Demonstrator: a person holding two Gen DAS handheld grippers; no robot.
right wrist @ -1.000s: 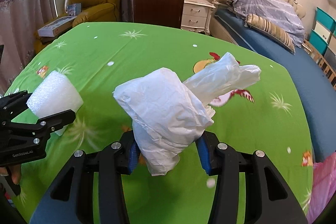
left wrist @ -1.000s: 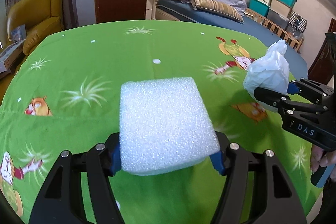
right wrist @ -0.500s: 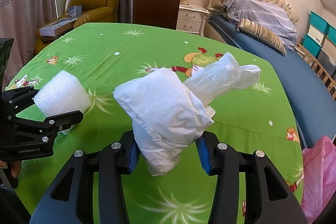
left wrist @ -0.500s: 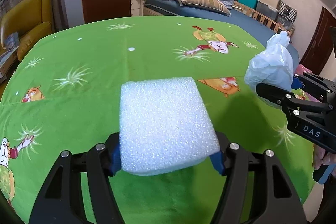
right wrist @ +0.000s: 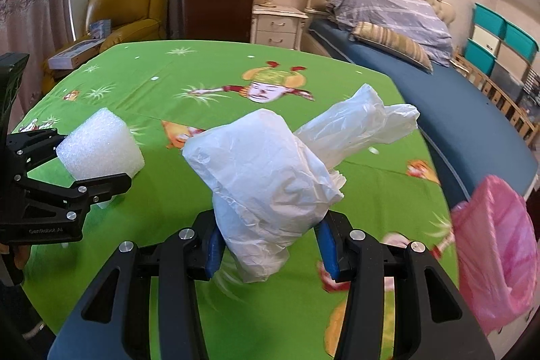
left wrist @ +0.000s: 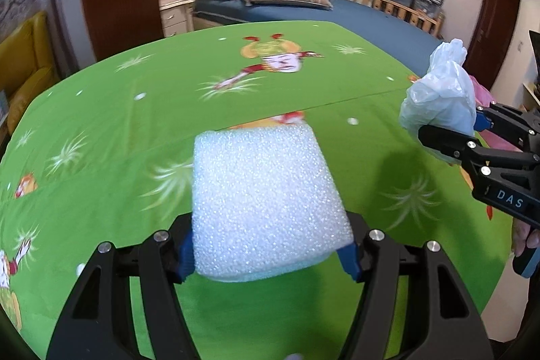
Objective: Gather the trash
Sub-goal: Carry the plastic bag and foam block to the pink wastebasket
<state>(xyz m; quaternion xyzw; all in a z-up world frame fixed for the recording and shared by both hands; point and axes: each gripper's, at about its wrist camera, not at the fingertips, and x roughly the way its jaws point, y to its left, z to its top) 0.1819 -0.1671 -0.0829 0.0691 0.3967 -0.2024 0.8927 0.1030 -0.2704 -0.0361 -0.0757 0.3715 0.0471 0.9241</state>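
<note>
Right now the person is holding both grippers above a table draped in a green cartoon-print cloth (left wrist: 101,130), and the cloth's surface is lying bare around them, with its rounded far edge running toward a blue-sheeted bed (right wrist: 472,110) and its right edge dropping off beside a pink bin bag (right wrist: 496,245), which is standing open just past that rim. Over to the left, a yellow armchair (right wrist: 135,9) is sitting beyond the table's far corner. The left gripper (left wrist: 270,253) is pinching a white foam block (left wrist: 263,201) between its blue pads, its jaws spread about halfway and pressing the block's sides; the block is hanging clear of the cloth. The right gripper (right wrist: 270,250) is clamping a crumpled white plastic bag (right wrist: 270,177), jaws set narrower, the bag's loose neck flaring up and to the right. Neither piece of trash is touching the table. From the left wrist view, the right gripper's side is showing the letters "DAS"; from the right wrist view, the left gripper's body is reading "GenRobot.AI", slightly blurred.
</note>
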